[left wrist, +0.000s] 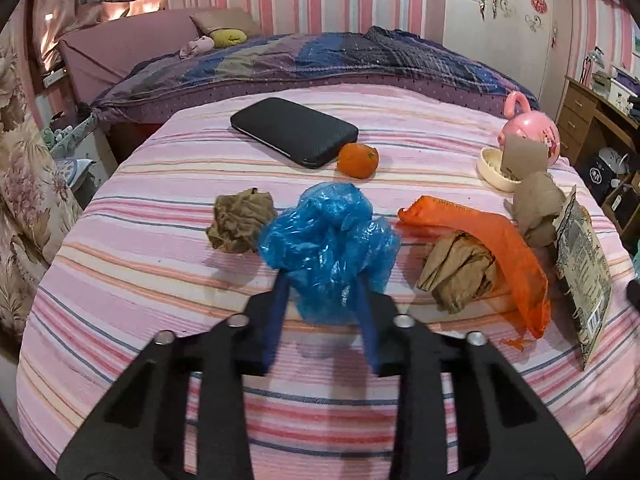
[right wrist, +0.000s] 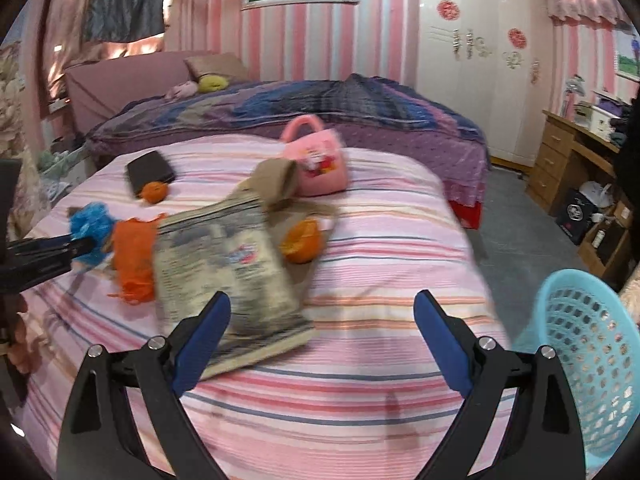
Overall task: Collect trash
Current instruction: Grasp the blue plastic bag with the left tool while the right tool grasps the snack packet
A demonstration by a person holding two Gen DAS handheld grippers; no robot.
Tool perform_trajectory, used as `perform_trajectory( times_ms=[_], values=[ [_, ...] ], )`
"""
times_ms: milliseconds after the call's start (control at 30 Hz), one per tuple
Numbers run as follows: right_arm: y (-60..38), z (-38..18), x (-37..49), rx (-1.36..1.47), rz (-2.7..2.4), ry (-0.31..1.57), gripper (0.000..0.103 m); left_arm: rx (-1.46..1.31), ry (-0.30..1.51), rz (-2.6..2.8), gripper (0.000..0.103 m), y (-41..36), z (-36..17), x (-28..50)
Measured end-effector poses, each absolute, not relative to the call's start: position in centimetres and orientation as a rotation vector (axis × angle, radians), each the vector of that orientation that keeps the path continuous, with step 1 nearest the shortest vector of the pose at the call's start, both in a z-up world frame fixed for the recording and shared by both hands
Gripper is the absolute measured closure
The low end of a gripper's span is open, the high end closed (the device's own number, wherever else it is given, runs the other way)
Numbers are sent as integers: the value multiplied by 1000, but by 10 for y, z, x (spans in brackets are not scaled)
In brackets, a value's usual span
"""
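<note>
My left gripper [left wrist: 320,288] is shut on a crumpled blue plastic bag [left wrist: 332,240] and holds it just above the striped tablecloth; it also shows in the right wrist view [right wrist: 90,226]. Crumpled brown paper [left wrist: 240,220] lies left of the bag. An orange net bag [left wrist: 500,248] drapes over more brown paper [left wrist: 456,272] to the right. A printed packet [left wrist: 584,276] stands at the far right. My right gripper [right wrist: 322,312] is open and empty, with the packet [right wrist: 232,272] by its left finger. A light blue basket [right wrist: 588,364] stands at the right.
A black case [left wrist: 294,130] and a tangerine [left wrist: 357,160] lie further back. A pink toy kettle [left wrist: 532,132], a cream dish [left wrist: 496,168] and an orange peel [right wrist: 302,240] sit on the table [left wrist: 160,320]. A bed lies behind, a wooden desk to the right.
</note>
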State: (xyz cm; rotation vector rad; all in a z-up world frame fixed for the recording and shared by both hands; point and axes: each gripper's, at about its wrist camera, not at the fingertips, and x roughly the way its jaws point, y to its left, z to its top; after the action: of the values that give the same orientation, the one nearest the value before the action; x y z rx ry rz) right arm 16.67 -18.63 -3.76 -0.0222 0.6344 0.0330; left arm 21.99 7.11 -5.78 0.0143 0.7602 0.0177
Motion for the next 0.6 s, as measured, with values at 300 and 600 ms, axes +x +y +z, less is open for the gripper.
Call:
perform_trajectory(
  times_ms=[300, 600],
  values=[
    [-138, -57, 181, -111, 74, 762, 12, 22, 713, 46, 83, 77, -43, 191],
    [-138, -58, 183, -83, 137, 783, 43, 5, 667, 71, 83, 73, -25, 162]
  ],
)
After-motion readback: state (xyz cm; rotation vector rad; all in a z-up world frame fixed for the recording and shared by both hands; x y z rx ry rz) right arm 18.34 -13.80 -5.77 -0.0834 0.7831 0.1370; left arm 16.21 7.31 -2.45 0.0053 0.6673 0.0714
